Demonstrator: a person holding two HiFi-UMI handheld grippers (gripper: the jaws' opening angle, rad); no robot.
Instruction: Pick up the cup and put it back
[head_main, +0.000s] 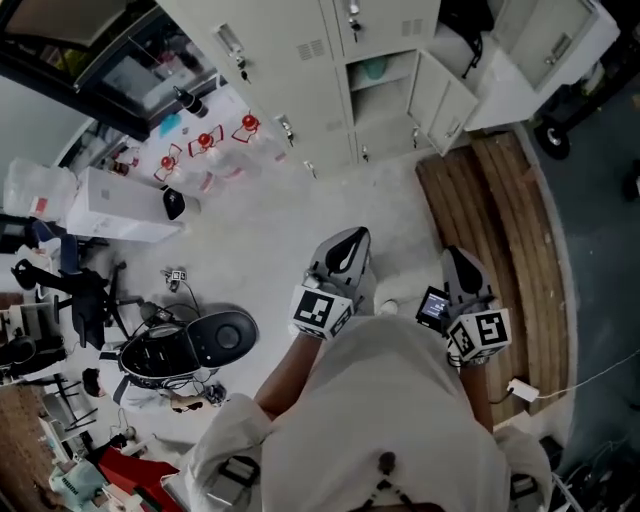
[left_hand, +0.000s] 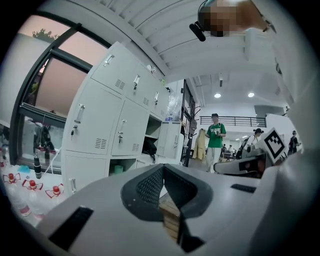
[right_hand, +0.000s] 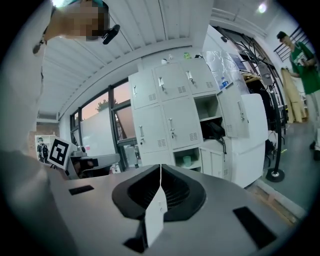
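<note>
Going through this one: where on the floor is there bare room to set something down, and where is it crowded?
Bare floor runs from the lockers down to the person, bordered on the right by the wooden planks. The left side is crowded: red-capped bottles, a white box, a black round machine with cables.

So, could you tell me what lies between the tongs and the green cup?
In the head view, only bare floor lies between the left tongs, right tongs and the cup.
</note>
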